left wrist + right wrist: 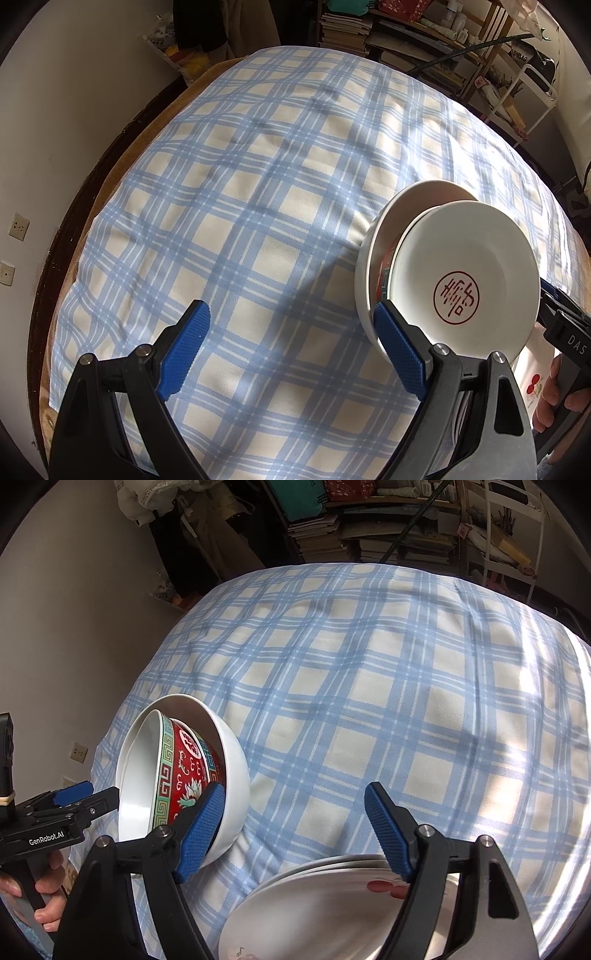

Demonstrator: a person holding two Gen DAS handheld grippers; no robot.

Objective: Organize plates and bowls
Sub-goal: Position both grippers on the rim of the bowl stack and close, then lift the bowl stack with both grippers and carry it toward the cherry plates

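A nested stack stands tilted on its edge on the checked cloth: an outer white bowl [236, 768], a red patterned bowl [184, 771] inside it, and a white dish with a red seal [458, 291] facing the left wrist camera. My left gripper [290, 310] is open, and its right fingertip [388, 321] is at the white bowl's [369, 266] rim. My right gripper [295, 790] is open over the cloth, with its left pad [203, 823] by that bowl's outer wall; I cannot tell whether it touches. Several white plates [314, 904] lie stacked below it.
The blue checked cloth [369, 683] covers the table [122, 155], whose brown edge shows at the left. Shelves of books [343, 29] and a white cart [532, 96] stand beyond the far edge. A hand [48, 890] holds the left gripper's handle.
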